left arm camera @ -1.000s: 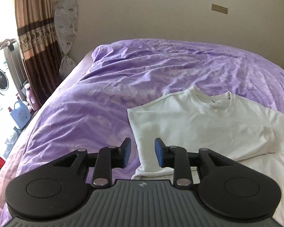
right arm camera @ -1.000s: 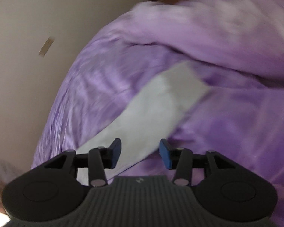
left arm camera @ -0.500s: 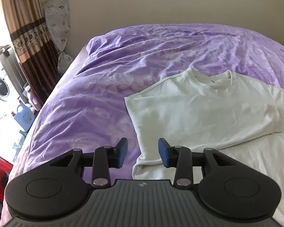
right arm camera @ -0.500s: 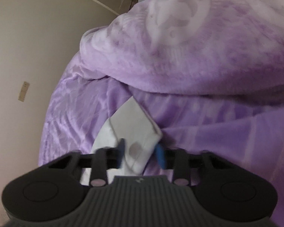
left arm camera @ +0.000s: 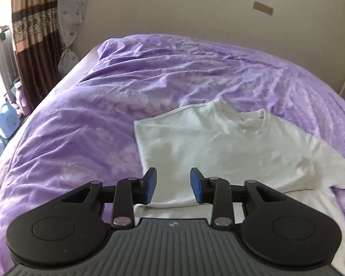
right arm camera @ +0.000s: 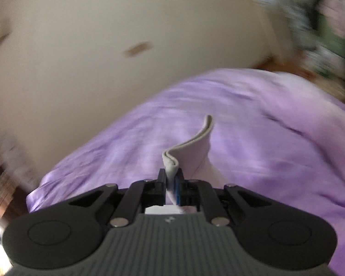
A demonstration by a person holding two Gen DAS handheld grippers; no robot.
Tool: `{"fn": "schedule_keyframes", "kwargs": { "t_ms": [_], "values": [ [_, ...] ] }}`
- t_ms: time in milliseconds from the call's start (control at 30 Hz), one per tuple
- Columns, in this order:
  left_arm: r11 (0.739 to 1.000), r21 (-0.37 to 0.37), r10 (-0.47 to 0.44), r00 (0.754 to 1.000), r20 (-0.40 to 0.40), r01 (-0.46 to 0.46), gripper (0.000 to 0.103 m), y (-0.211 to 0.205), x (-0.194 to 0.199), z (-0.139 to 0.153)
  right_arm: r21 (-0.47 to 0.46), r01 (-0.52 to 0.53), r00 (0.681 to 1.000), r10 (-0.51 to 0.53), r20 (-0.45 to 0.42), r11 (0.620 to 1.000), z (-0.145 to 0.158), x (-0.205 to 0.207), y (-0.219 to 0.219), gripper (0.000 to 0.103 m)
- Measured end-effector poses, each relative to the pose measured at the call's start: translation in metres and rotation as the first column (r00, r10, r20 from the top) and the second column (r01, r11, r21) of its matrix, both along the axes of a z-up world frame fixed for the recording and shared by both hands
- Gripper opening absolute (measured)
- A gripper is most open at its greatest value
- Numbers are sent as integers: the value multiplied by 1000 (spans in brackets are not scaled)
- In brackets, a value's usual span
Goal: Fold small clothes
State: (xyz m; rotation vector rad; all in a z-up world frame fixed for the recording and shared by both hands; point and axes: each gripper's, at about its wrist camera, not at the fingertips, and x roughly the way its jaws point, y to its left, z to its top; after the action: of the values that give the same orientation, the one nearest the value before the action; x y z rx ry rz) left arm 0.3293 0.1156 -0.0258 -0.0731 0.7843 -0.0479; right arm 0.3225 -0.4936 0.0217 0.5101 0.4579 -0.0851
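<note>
A small white t-shirt [left arm camera: 218, 151] lies on the purple bedspread [left arm camera: 103, 115], its left side folded over the body and its collar toward the wall. My left gripper [left arm camera: 173, 185] is open and empty, hovering just above the shirt's near left folded edge. My right gripper [right arm camera: 171, 179] is shut on a white sleeve [right arm camera: 191, 147] of the shirt and holds it lifted above the bedspread [right arm camera: 264, 138]. The right wrist view is blurred by motion.
A beige wall [left arm camera: 195, 11] stands behind the bed. A brown curtain [left arm camera: 32, 34] and a wrapped bundle [left arm camera: 69, 23] stand at the far left, with bottles [left arm camera: 8, 117] on the floor beside the bed's left edge.
My right gripper has closed on the sleeve and lifted it, swinging its view toward the wall. My left gripper has shifted slightly over the shirt's left edge and stays open.
</note>
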Motion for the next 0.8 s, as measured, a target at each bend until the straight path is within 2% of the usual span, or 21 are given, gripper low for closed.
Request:
{"fn": "schedule_keyframes", "kwargs": {
  "t_ms": [100,200,333,433,567,667,767,800],
  "values": [
    [998,-60,-24,1000,3,24,40,-6,0,3,-15,-123,992,123,20,992,14,30,71,2],
    [988,-145,-48,999,14,50,40,-13,2,5,1,-228,974,228,11,974,2,64,143,2],
    [954,-284,-99,995,-4,93,40,-24,13,-2,39,-357,931,359,-65,933,-45,91,227,2],
    [921,-377,-127,991,-39,104,40,-31,24,-20,51,-435,887,437,-146,899,-93,91,278,2],
    [894,-438,-150,984,-101,91,40,-40,40,-52,89,-496,825,501,-263,864,-161,94,312,2],
    [881,-466,-161,976,-145,76,43,-46,51,-74,121,-534,775,542,-326,837,-194,90,327,3],
    [876,-480,-158,969,-188,50,46,-50,62,-93,142,-573,736,583,-344,807,-206,84,332,14],
    [877,-479,-153,969,-195,42,46,-52,66,-97,144,-589,725,598,-341,796,-204,81,332,24]
  ]
}}
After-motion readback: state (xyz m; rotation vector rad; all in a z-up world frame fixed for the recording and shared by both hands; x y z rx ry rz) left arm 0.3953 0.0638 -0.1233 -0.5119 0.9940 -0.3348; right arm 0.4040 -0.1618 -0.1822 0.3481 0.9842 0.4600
